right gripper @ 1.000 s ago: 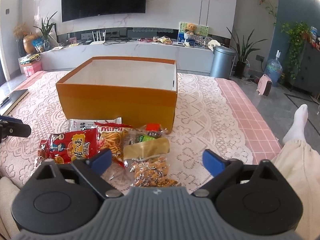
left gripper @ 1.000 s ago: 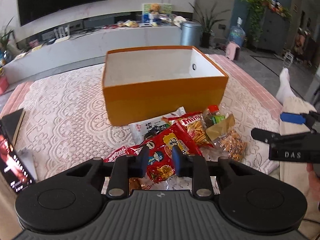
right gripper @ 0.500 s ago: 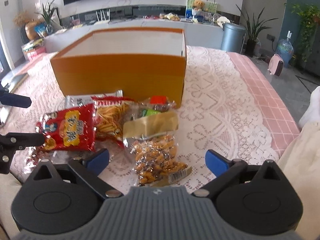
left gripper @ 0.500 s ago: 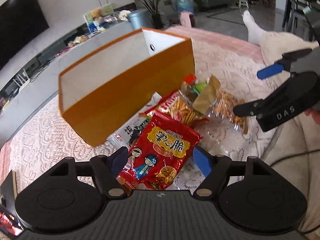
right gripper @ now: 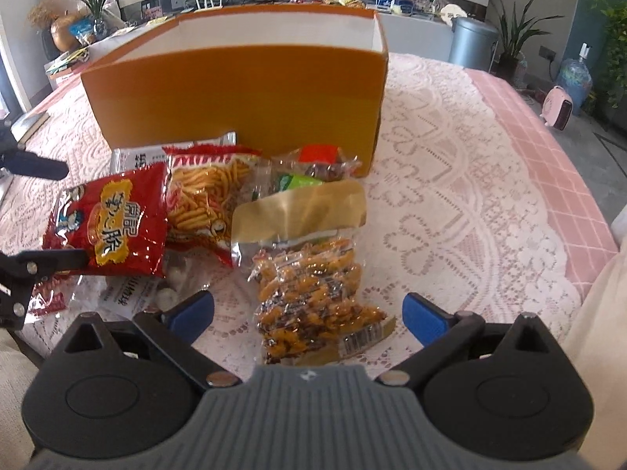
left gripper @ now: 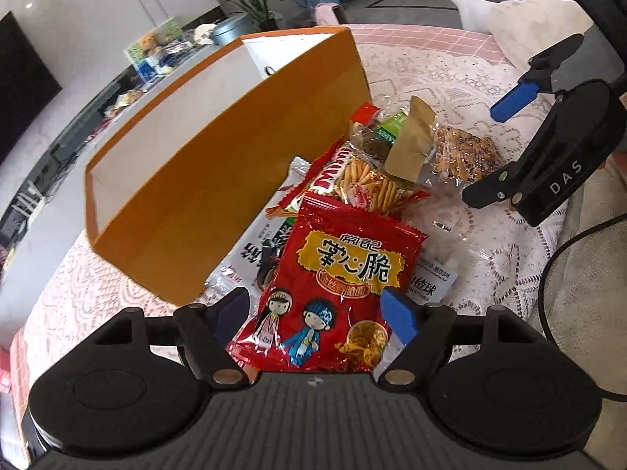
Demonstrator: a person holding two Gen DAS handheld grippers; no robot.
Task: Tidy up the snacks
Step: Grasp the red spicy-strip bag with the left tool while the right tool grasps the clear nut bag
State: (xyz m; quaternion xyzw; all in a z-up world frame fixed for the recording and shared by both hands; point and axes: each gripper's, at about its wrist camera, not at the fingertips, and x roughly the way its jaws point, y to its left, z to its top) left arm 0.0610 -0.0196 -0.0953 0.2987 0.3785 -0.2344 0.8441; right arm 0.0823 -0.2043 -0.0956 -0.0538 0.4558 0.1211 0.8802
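Observation:
An open orange box [left gripper: 219, 180] [right gripper: 250, 90] stands on the lace cloth with a pile of snack packets in front of it. My left gripper [left gripper: 313, 313] is open with its jaws on either side of the red cartoon packet [left gripper: 337, 286] [right gripper: 113, 223]. My right gripper [right gripper: 309, 313] is open around the near end of the clear bag of orange twists [right gripper: 313, 293] [left gripper: 462, 152]. Behind lie a stick-snack bag [right gripper: 207, 192], a gold-topped pouch [right gripper: 301, 211] and a white packet [left gripper: 258, 250].
The lace-covered table [right gripper: 450, 203] has a pink checked border on the right. A clear packet with white balls [left gripper: 435, 270] lies beside the red packet. A TV bench, a bin [right gripper: 470, 43] and plants stand behind.
My left gripper opened from nearly shut, swung around to the left side of the pile and came down over the red packet. My right gripper moved forward and down over the orange twist bag.

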